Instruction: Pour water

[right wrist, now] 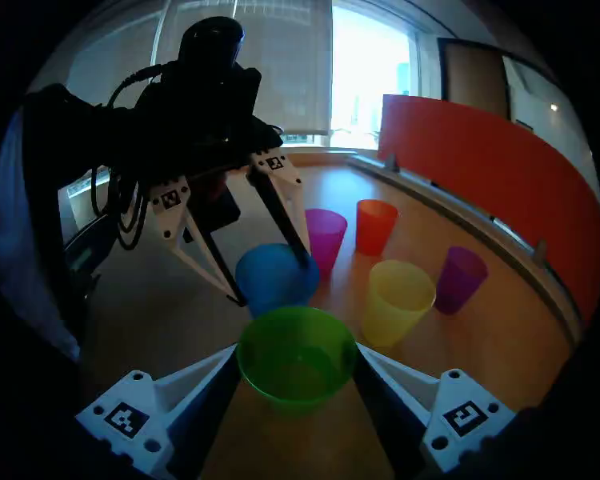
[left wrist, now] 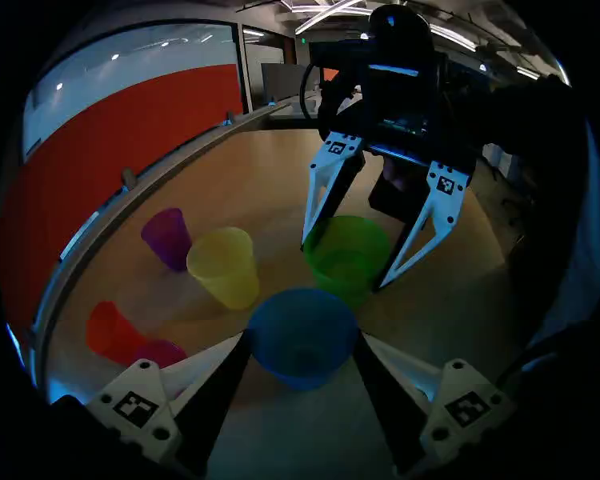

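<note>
The left tool (left wrist: 302, 336) is closed on a translucent blue plastic cup (left wrist: 302, 344). Both fingers press its sides, and the cup sits upright between them, directly ahead of the camera. Facing it, the right tool (right wrist: 296, 352) clamps a translucent green plastic cup (right wrist: 296, 368) in the same way, also upright between its fingers. The two held cups are just beside each other, each right in front of the opposite tool's fingertips. Neither cup is tilted, so the pouring looks not yet begun. Both grasps appear made; what seems left is to raise one cup, tip it over the other and set both down. Whether either cup holds water I cannot tell, as the walls are dim. Spare cups stand on the wooden counter (right wrist: 492, 352): ahead and to the right of the right tool are a yellow plastic cup (right wrist: 396, 300) and a purple plastic cup (right wrist: 458, 278), and farther ahead a magenta plastic cup (right wrist: 326, 238) and an orange plastic cup (right wrist: 376, 226).
</note>
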`<state>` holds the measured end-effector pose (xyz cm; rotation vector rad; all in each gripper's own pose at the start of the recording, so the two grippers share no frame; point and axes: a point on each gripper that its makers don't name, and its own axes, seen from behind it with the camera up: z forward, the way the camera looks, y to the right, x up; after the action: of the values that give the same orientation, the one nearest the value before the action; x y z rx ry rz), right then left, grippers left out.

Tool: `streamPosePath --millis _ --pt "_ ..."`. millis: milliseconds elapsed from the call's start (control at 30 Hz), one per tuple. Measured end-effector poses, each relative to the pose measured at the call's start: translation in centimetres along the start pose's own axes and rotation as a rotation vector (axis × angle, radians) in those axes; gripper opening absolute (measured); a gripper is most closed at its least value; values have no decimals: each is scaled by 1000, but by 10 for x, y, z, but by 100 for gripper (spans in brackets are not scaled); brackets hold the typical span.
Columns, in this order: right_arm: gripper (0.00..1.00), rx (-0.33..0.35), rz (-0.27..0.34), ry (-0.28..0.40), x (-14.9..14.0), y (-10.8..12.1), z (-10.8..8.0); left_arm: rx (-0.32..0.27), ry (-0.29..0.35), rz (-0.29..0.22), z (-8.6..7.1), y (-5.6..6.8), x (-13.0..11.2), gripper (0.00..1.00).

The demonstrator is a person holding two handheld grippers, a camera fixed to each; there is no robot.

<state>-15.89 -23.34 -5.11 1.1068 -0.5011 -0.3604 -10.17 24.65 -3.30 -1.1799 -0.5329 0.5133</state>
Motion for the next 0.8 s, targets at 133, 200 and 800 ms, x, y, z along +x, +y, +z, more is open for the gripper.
streamPosePath --millis 133,200,800 --pt "93 -4 4 0 -1 1 1 0 4 -5 3 -1 -2 89" --pt "93 -5 7 0 -2 1 1 1 5 -7 4 -1 -3 89" --pt "93 -11 28 -14 -15 3 2 -4 -28 -15 9 0 -23 89"
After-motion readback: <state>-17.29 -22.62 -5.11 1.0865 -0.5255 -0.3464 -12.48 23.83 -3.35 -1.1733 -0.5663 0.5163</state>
